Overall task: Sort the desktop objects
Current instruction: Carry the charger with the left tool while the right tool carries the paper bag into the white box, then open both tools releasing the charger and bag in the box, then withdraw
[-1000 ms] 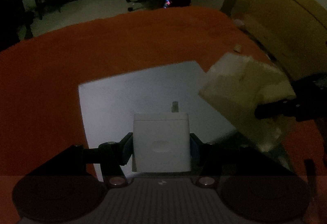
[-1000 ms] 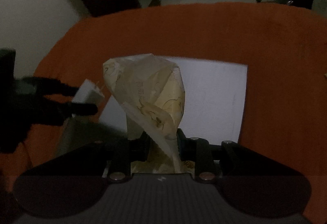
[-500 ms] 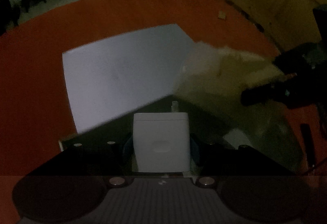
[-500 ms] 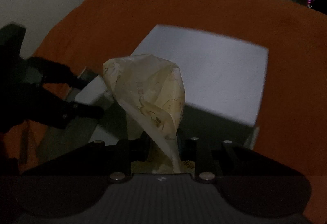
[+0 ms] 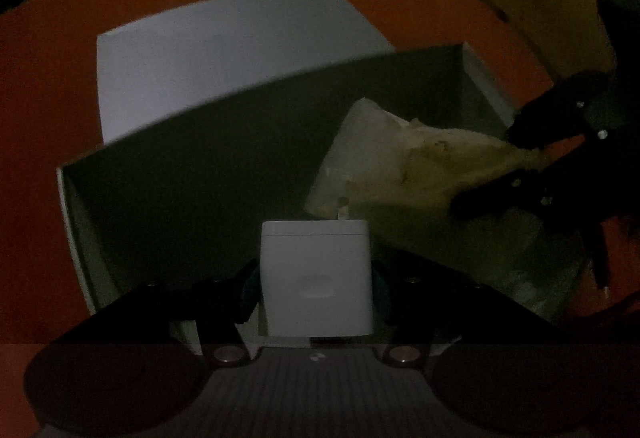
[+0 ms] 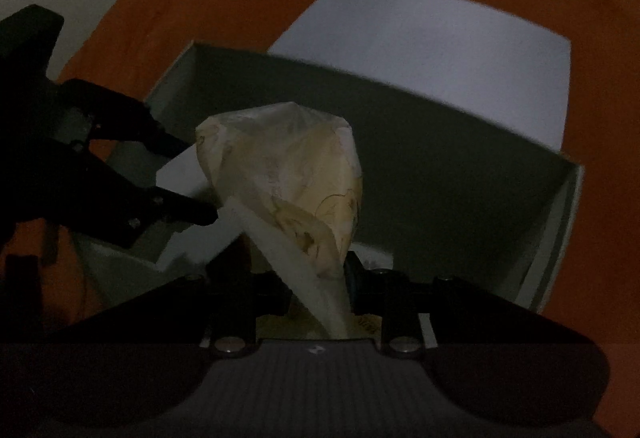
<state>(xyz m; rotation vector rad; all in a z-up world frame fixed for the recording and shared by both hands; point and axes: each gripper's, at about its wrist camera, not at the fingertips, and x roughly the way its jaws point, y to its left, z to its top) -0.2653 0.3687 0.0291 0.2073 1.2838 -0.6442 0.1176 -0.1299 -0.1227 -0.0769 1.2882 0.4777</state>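
My left gripper (image 5: pixel 316 278) is clamped partway closed on a white, square-bodied plastic charger block (image 5: pixel 316 274), its blue-tinted pads pressing the block's two flat sides. The block has rounded edges, a thin seam near its far end, a shallow oval dimple on the face turned to the camera, and a short metal prong sticking out of its far end. I hold it over the dim inside of an open white box (image 5: pixel 72 222) that sits on an orange cloth-covered table (image 5: pixel 40 78). Beyond the box's far wall lies a flat white rectangular lid (image 5: pixel 224 54), resting on the cloth.

My right gripper (image 6: pixel 316 286) is squeezed fully together on a crumpled pale-yellow plastic bag (image 6: pixel 288 182). The bag is thin, translucent and wrinkled, printed with faint brownish cartoon outlines; it is pinched at its narrow twisted end and balloons out wider away from my fingers. It hangs inside the box's opening, just beside the charger block. In the left wrist view the bag (image 5: pixel 404 166) comes in from the right, its loose end close to the block's prong; whether they touch I cannot tell.
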